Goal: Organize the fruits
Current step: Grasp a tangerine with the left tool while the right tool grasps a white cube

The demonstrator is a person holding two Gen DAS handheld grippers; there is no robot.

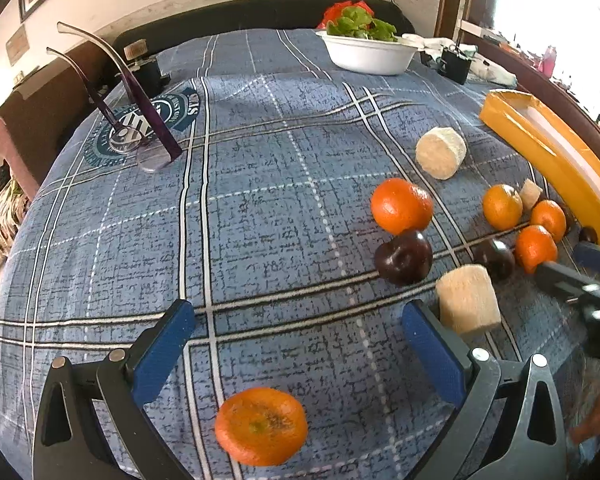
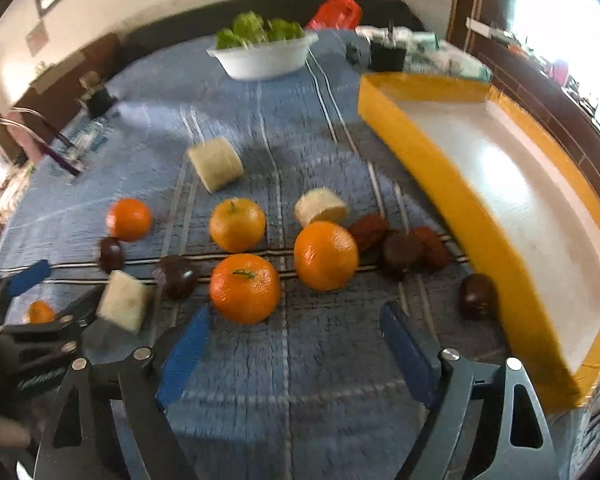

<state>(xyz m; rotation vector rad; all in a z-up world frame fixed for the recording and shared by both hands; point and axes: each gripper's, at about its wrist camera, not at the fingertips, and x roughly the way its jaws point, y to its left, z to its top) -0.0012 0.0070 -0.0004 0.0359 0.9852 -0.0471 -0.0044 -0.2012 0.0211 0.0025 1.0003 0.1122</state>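
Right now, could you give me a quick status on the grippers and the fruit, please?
Left gripper open, empty, an orange beneath. Right gripper open, empty, near another orange. Fruit loose on cloth; yellow tray empty. Path clear.

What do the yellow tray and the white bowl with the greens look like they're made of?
The yellow tray looks like cardboard: flat, thin walls with folded corners, matte yellow outside, and a white inside that catches a soft sheen, perhaps coated. The white bowl looks like thin disposable foam or plastic, with a smooth matte wall and a rolled rim; the pictures leave open which.
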